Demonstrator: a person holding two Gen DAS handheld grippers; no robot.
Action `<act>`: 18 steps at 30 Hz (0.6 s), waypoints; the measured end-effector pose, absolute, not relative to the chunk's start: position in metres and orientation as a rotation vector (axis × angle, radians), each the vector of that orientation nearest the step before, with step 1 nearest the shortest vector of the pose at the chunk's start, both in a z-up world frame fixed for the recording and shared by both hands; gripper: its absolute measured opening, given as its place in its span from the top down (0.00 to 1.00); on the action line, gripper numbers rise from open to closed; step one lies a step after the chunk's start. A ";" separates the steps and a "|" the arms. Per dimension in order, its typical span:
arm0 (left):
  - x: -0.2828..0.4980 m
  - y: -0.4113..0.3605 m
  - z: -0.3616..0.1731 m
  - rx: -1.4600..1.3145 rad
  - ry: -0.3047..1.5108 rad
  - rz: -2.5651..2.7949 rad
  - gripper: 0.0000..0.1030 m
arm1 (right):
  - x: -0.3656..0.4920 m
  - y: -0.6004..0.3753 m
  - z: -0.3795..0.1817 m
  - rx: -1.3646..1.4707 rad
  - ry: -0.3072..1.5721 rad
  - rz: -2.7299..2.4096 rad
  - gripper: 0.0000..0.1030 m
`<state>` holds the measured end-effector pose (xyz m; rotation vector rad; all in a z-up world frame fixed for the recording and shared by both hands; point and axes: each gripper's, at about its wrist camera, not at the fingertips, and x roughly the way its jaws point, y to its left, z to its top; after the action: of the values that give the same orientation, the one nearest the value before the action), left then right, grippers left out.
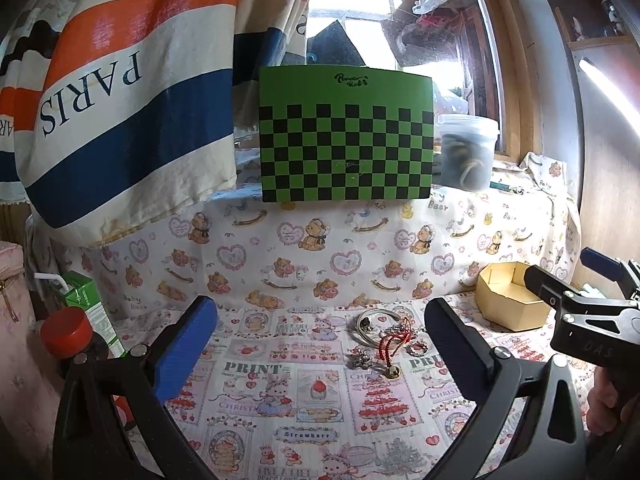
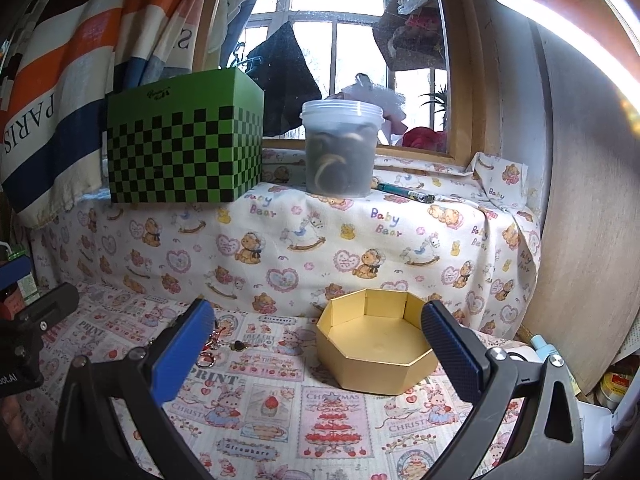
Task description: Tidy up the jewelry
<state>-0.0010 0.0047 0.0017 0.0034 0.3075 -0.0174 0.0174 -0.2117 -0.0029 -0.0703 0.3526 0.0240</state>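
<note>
A small heap of jewelry (image 1: 384, 338) lies on the printed cloth: a silver bangle (image 1: 374, 320), a red cord with a gold bell (image 1: 394, 372), a silver charm (image 1: 358, 360) and a small ring (image 1: 418, 347). My left gripper (image 1: 320, 354) hovers open just in front of the heap. A gold octagonal box (image 2: 376, 352) sits empty to the right, also visible as the box (image 1: 510, 300) in the left wrist view. My right gripper (image 2: 320, 354) is open before that box, with nothing between its fingers. Part of the jewelry (image 2: 216, 344) shows behind its left finger.
A green checkered box (image 1: 346, 136) and a lidded plastic tub (image 2: 342, 148) stand on the cloth-covered ledge behind. A pen (image 2: 404, 192) lies beside the tub. A green carton (image 1: 90, 304) and a red-capped bottle (image 1: 66, 332) stand at the left. A striped curtain (image 1: 120, 100) hangs over the left.
</note>
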 end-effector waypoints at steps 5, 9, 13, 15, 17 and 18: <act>-0.002 0.005 0.001 0.010 0.312 -0.018 0.00 | 0.019 -0.211 -0.003 -0.068 0.357 0.022 0.00; -0.001 0.004 0.000 0.012 0.323 -0.016 0.00 | 0.019 -0.211 -0.003 -0.063 0.362 0.021 0.00; -0.003 0.005 0.000 0.004 0.314 -0.016 0.00 | 0.019 -0.210 -0.003 -0.070 0.359 0.022 0.00; -0.004 0.004 0.001 0.008 0.304 -0.016 0.00 | 0.018 -0.210 -0.003 -0.073 0.355 0.021 0.00; -0.005 0.003 0.001 0.013 0.302 -0.013 0.00 | 0.018 -0.210 -0.003 -0.072 0.354 0.019 0.00; -0.004 0.002 0.001 0.013 0.303 -0.012 0.00 | 0.018 -0.211 -0.003 -0.071 0.354 0.018 0.00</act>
<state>-0.0045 0.0025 0.0009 0.0132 0.3035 -0.0124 0.0180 -0.2107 -0.0029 -0.0707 0.3540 0.0181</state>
